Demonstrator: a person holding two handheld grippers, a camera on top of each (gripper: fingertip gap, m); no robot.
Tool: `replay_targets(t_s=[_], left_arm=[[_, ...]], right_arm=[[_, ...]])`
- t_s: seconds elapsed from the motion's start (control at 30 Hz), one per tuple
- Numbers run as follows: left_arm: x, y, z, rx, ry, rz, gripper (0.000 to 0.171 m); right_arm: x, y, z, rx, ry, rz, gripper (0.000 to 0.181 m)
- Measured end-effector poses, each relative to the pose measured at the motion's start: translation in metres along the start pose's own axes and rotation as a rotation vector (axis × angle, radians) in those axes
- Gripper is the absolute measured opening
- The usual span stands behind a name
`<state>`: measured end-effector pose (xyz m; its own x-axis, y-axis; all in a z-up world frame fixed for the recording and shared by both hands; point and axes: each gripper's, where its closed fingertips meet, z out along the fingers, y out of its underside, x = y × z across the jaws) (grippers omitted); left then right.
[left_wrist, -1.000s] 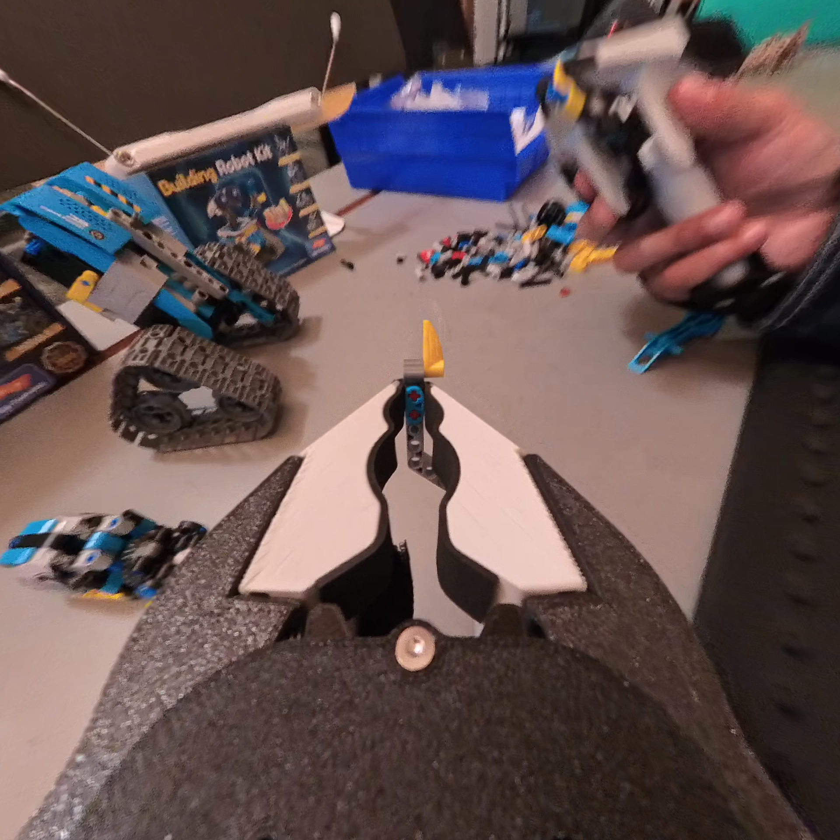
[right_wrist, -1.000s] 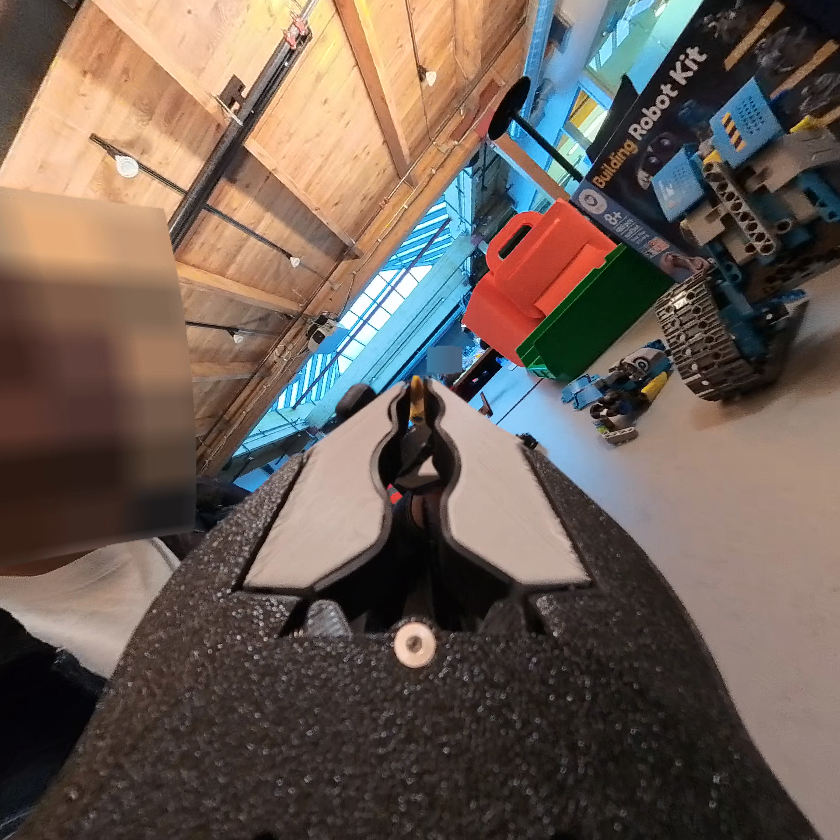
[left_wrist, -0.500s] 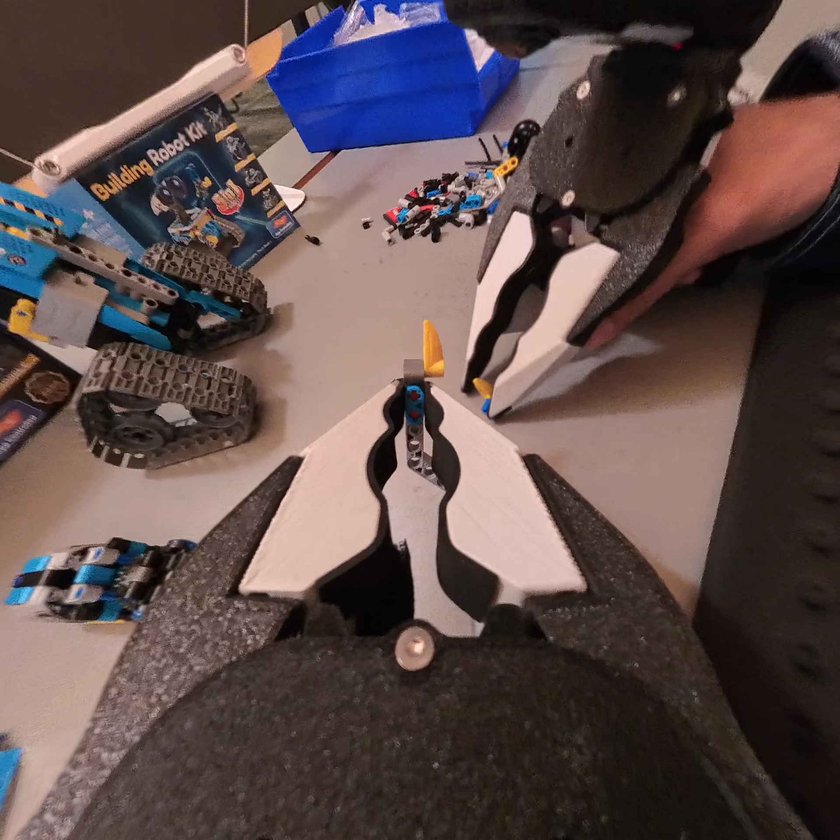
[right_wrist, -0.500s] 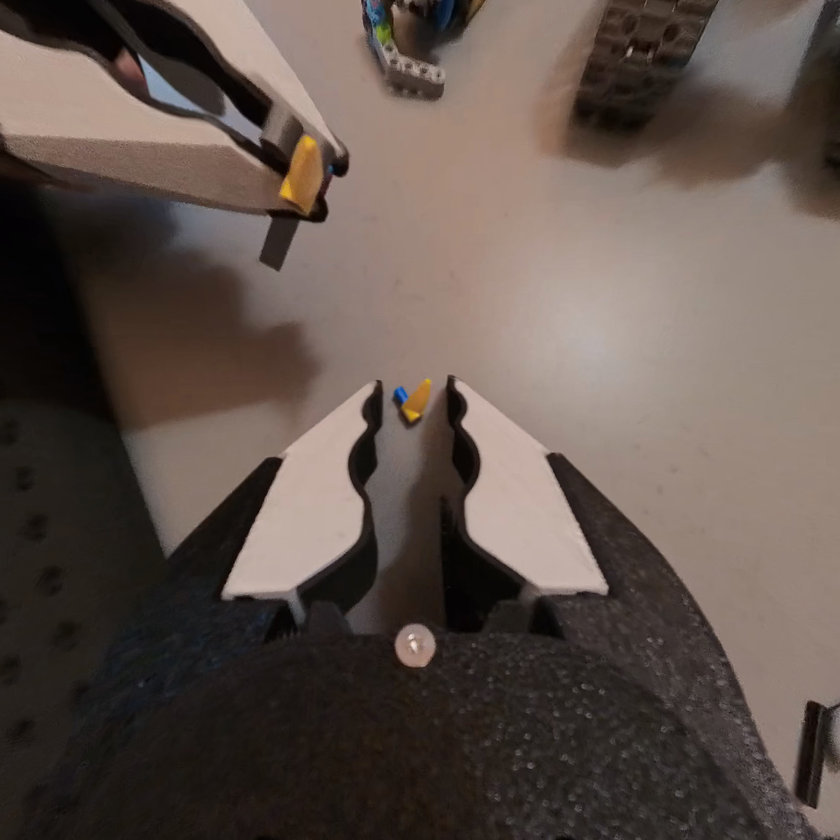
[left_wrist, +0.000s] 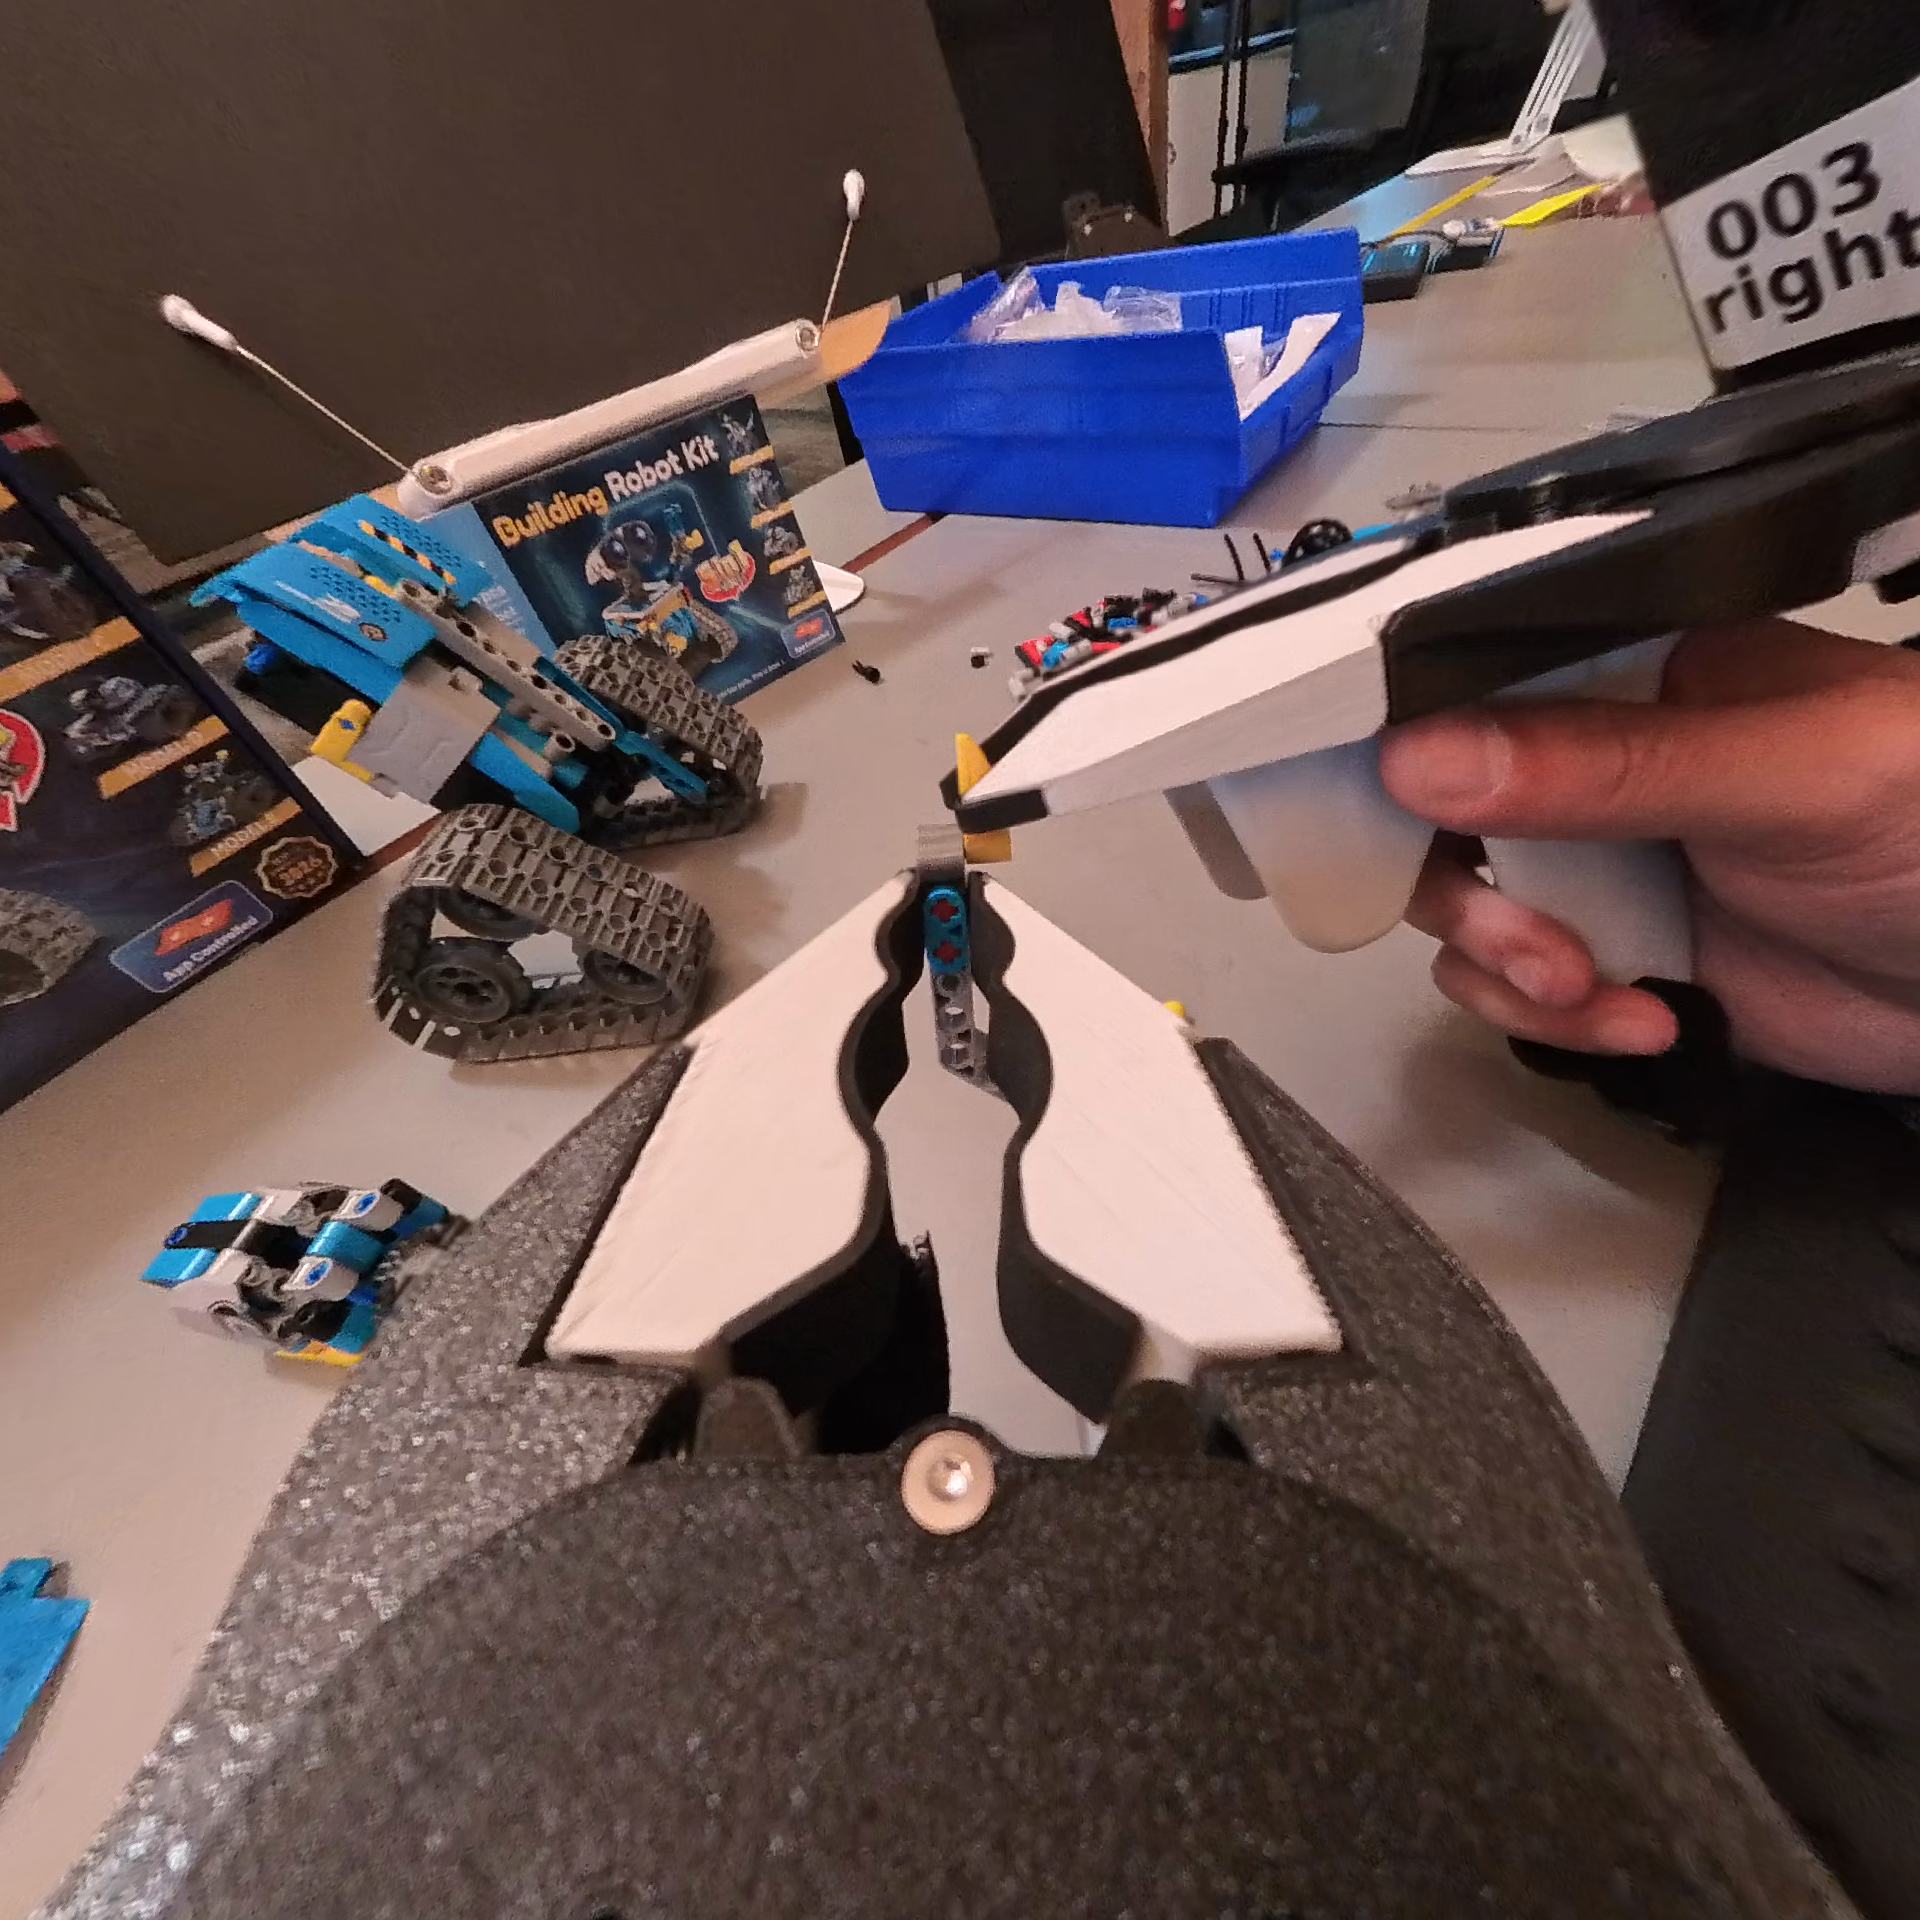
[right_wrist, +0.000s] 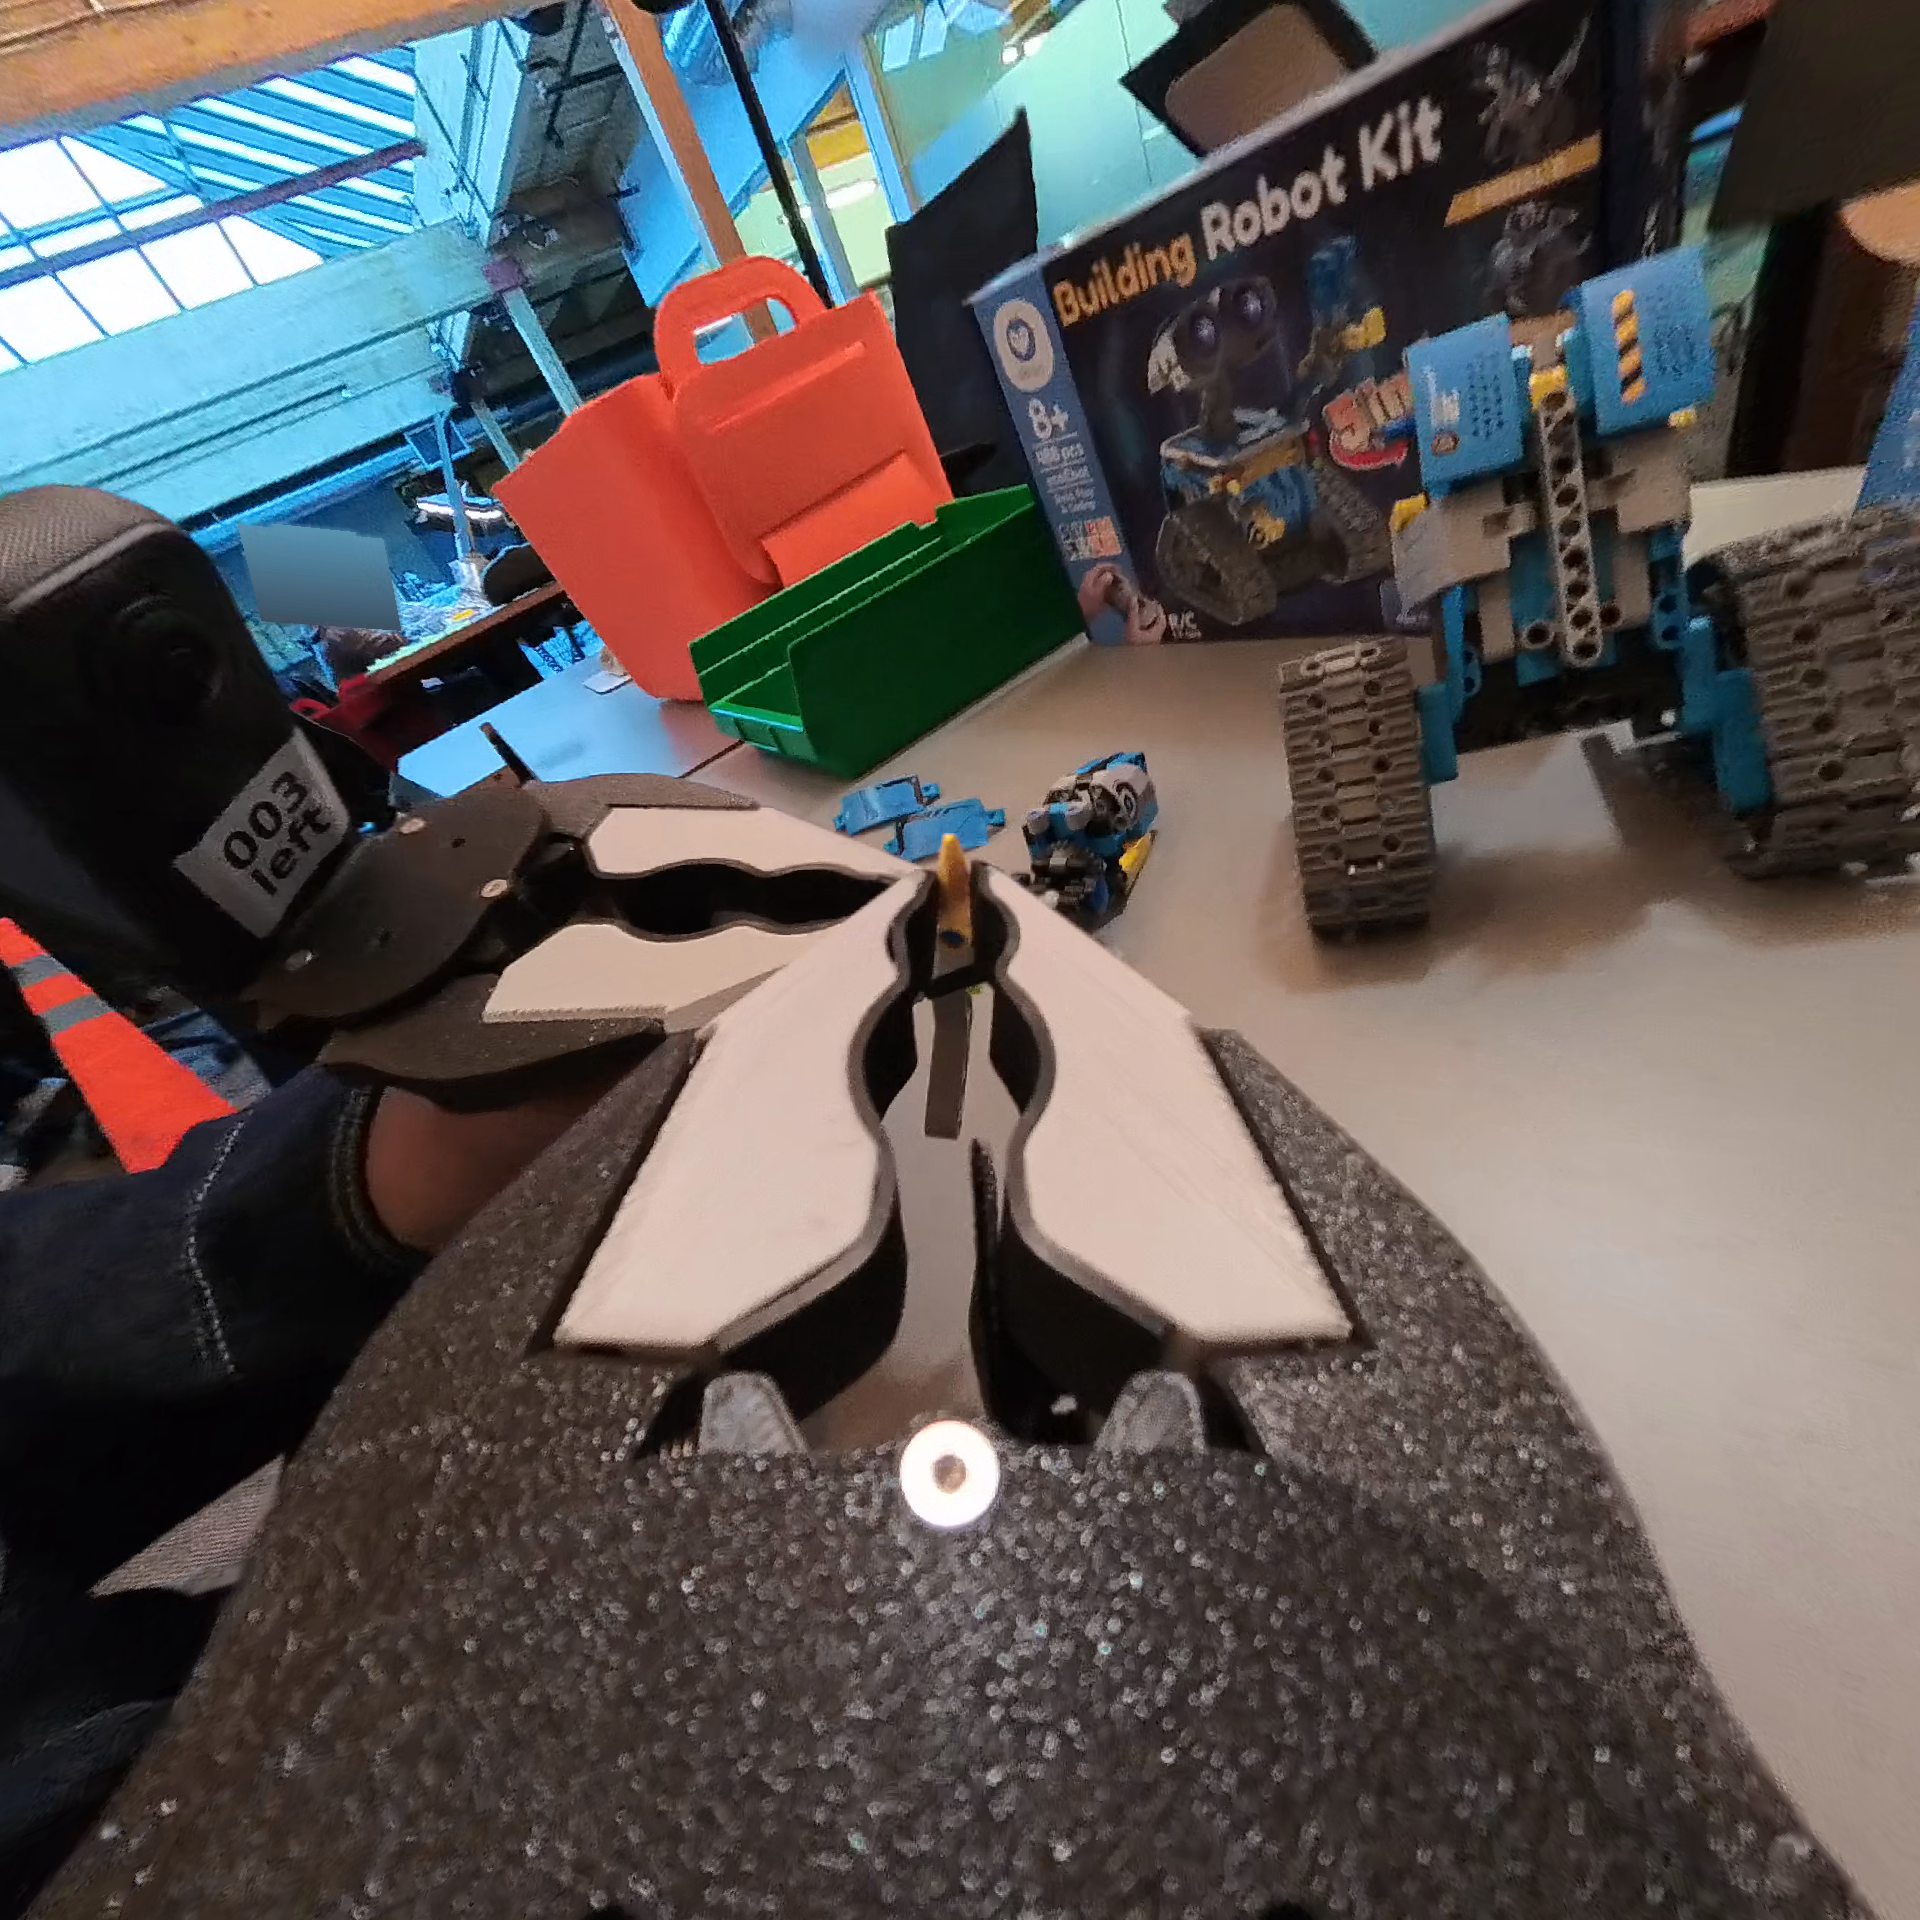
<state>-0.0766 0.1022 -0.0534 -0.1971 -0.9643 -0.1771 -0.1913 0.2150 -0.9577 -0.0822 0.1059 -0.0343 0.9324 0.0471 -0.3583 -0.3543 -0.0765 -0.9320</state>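
Note:
My left gripper (left_wrist: 948, 883) is shut on a small build: a grey holed beam (left_wrist: 958, 1023) with a blue link (left_wrist: 943, 925) on it and a grey block (left_wrist: 938, 840) with a yellow wedge (left_wrist: 989, 844) at the top. It is held above the table. My right gripper (right_wrist: 951, 896) is shut on a yellow pointed piece (right_wrist: 950, 878) with a blue pin. In the left wrist view the right gripper (left_wrist: 966, 795) comes in from the right, with its tip and yellow piece (left_wrist: 968, 762) right at the top of the left's build. In the right wrist view, a left gripper finger (right_wrist: 717, 842) lies across from the left.
A blue and grey tracked robot (left_wrist: 499, 707) and a loose track loop (left_wrist: 540, 935) stand at left, before a kit box (left_wrist: 665, 551). A blue bin (left_wrist: 1101, 416) and loose small parts (left_wrist: 1101, 618) lie beyond. A small blue-white build (left_wrist: 291, 1268) lies near left. An orange container (right_wrist: 748, 468) and green bin (right_wrist: 883, 644) stand behind. Less than 4 cm separates the two grippers' tips.
My right gripper came down, opened around the yellow piece on the table, shut on it again and carried it to the left gripper's build. The left gripper kept its grasp throughout.

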Motion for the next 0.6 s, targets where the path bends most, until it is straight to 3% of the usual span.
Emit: replay_targets(t_s=[0.27, 0.43, 0.47, 0.53, 0.57, 0.6], left_arm=[[-0.005, -0.002, -0.003, -0.001, -0.060, 0.050, 0.006], [-0.013, -0.004, -0.004, 0.030, -0.046, -0.153, 0.006], [-0.022, -0.004, -0.005, 0.039, -0.091, -0.188, 0.007], [-0.094, 0.003, -0.031, 0.120, -0.319, -0.372, 0.005], [-0.127, 0.014, -0.046, 0.157, -0.345, -0.541, 0.004], [-0.140, 0.019, -0.055, 0.192, -0.323, -0.602, 0.005]], right_arm=[[-0.003, -0.002, 0.010, 0.032, 0.004, 0.036, 0.004], [-0.002, -0.004, 0.013, 0.017, 0.099, -0.075, 0.003], [-0.002, -0.005, 0.013, 0.032, 0.114, -0.062, 0.003], [0.002, -0.002, 0.004, 0.048, 0.161, -0.047, 0.002], [0.004, -0.002, -0.002, 0.058, 0.161, -0.033, 0.003], [0.005, 0.000, -0.004, 0.056, 0.135, -0.004, 0.003]])
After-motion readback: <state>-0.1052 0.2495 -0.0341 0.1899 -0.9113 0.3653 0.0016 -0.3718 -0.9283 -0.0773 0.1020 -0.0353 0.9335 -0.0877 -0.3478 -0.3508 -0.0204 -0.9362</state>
